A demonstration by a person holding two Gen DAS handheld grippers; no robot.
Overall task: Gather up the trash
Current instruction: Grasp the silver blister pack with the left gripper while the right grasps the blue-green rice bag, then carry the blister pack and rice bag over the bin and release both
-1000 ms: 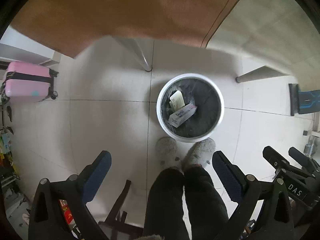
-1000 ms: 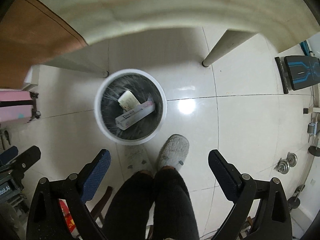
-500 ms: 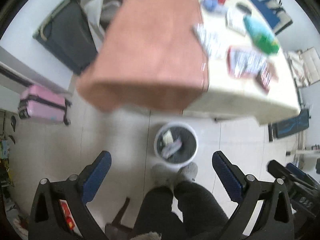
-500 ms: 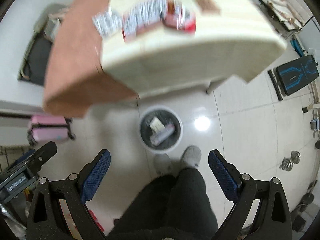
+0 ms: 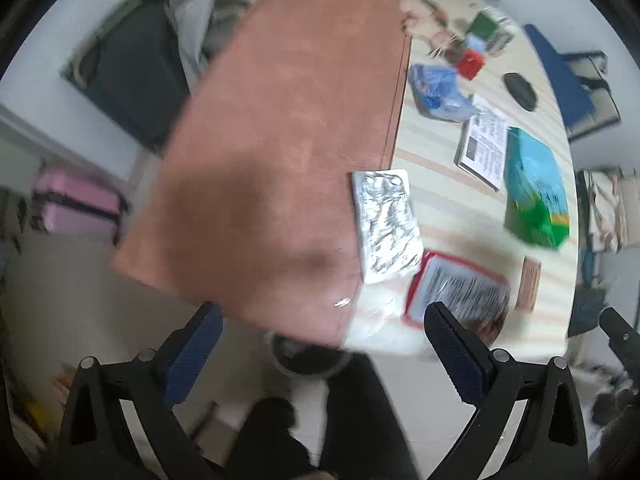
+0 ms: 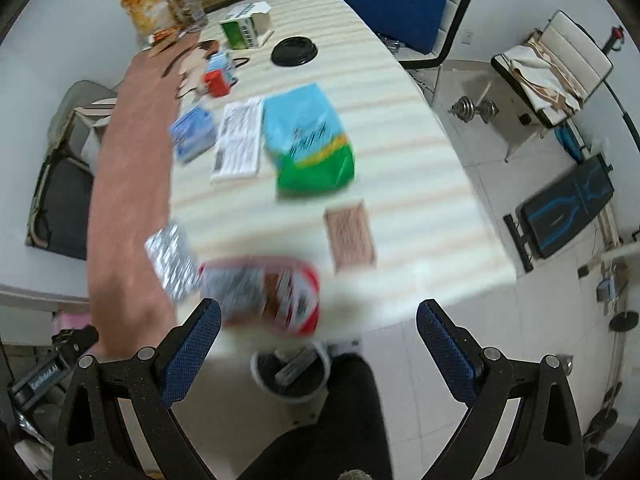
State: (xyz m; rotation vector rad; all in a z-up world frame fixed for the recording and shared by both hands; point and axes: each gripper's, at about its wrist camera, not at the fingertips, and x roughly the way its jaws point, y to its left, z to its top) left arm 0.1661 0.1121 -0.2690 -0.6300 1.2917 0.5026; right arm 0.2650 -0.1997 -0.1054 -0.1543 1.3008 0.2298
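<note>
Both grippers are open and hold nothing, raised above the table's near edge. My left gripper [image 5: 320,350] looks over a silver foil pack [image 5: 386,226] and a red-edged wrapper [image 5: 456,294]. My right gripper [image 6: 318,342] sees the same silver foil pack [image 6: 172,266] and red-edged wrapper [image 6: 264,296], plus a green and blue bag [image 6: 310,146], a brown packet [image 6: 350,238] and a white leaflet [image 6: 240,140]. The white trash bin [image 6: 292,374] stands on the floor under the table edge, with a box and a pale item inside. The frames are motion-blurred.
A brown cloth [image 5: 280,144] covers the table's left part. A person's dark-trousered legs [image 6: 340,432] stand beside the bin. Boxes, a black lid [image 6: 294,52] and small cartons crowd the far end. A pink suitcase [image 5: 76,210], chairs and dumbbells [image 6: 474,110] surround the table.
Both grippers have swung up from the bin on the floor to the tabletop. The bin has slid to the lower edge of both views, and the trash on the table has come into sight.
</note>
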